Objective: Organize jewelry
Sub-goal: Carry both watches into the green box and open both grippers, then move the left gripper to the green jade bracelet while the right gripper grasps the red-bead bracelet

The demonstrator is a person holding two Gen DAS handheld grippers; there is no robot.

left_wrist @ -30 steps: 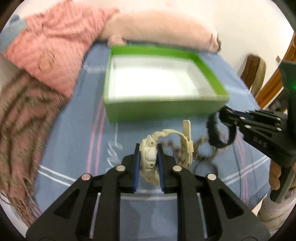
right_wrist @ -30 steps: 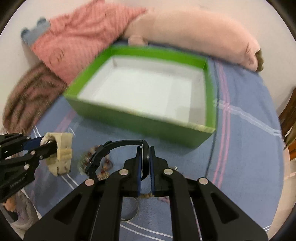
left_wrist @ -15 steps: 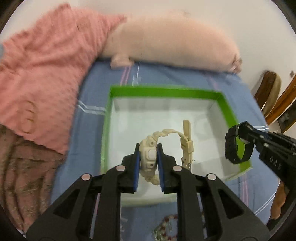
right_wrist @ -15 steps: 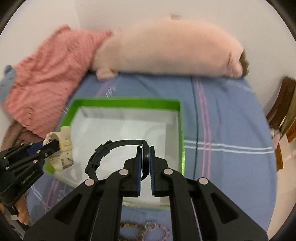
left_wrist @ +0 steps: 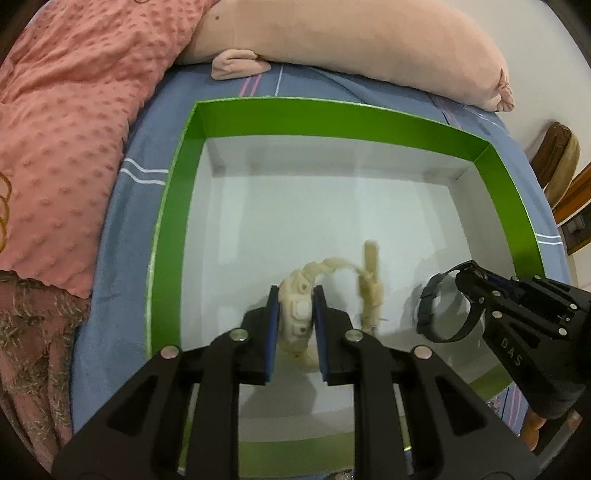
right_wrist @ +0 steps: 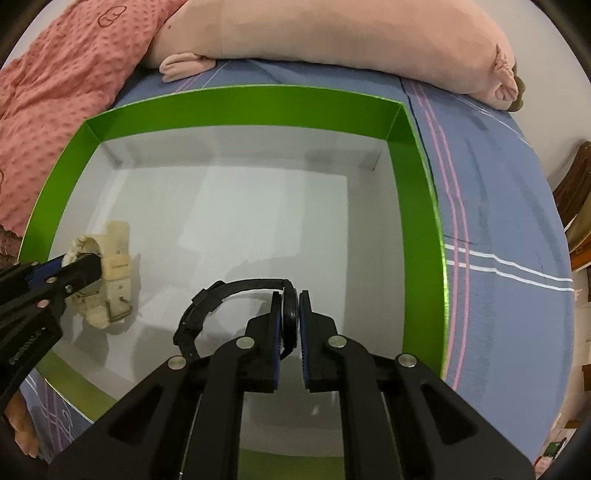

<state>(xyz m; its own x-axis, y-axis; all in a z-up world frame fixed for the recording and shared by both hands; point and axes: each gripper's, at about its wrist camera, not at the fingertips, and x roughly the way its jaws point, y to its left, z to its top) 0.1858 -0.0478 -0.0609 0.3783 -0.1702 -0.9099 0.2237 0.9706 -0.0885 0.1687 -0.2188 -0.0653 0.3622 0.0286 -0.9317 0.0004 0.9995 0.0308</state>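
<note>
The cream watch [left_wrist: 297, 314] sits between the blue pads of my left claw [left_wrist: 295, 332], low over the white floor of the green box [left_wrist: 258, 118], near its front edge. That claw's jaws are opening; the pads are just beside the watch case, and I cannot tell for sure whether they press on it or have let go. The strap with its buckle hangs toward the box floor.

The black watch [right_wrist: 236, 295] is in my right claw [right_wrist: 290, 332], also inside the box, to the right of the cream one and near it without touching. Those jaws are opening too, and a thin gap shows beside the watch's case, so I judge it is being let go.

The box stands on the bed, on a blue striped sheet [right_wrist: 498, 221], with a pink pillow [right_wrist: 332, 33] and a coral blanket [left_wrist: 66, 110] beyond it.

As I judge it, both watches are at the drop-off stage, not yet lying free. Nothing else lies in the box. Whether more jewelry waits outside it, these views do not show clearly.
</note>
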